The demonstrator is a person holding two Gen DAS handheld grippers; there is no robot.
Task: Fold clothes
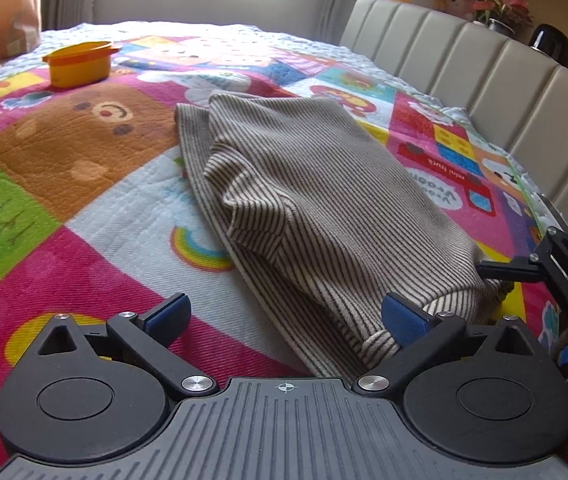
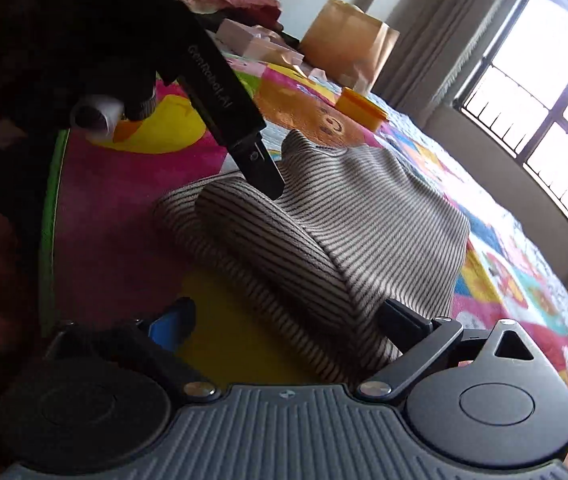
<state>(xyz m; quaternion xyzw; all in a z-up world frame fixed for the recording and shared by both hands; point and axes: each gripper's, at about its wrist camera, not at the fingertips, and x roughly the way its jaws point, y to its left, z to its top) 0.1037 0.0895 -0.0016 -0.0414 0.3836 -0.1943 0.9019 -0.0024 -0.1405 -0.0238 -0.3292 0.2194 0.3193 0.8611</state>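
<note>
Striped top point(image 1: 304, 200) on bed quilt point(image 1: 84, 240), mid-bed, already folded into loose bundle, near end bulging. Beige knit, thin dark stripes, ribbed look. Judged light, soft, floppy, not slippery; will sag and unfold if lifted by one layer. Best take hold at near hem corners, both layers together. Left claw point(image 1: 284, 320) spread, pads either side of near edge, not pinching. Right claw point(image 2: 284, 320) spread wide, cloth between jaws, no squeeze visible. Orange tub point(image 1: 80, 62) far off, clear of cloth.

Garment point(image 1: 316, 208) on blanket point(image 1: 84, 208); bowl point(image 1: 80, 63) behind — apart.
</note>
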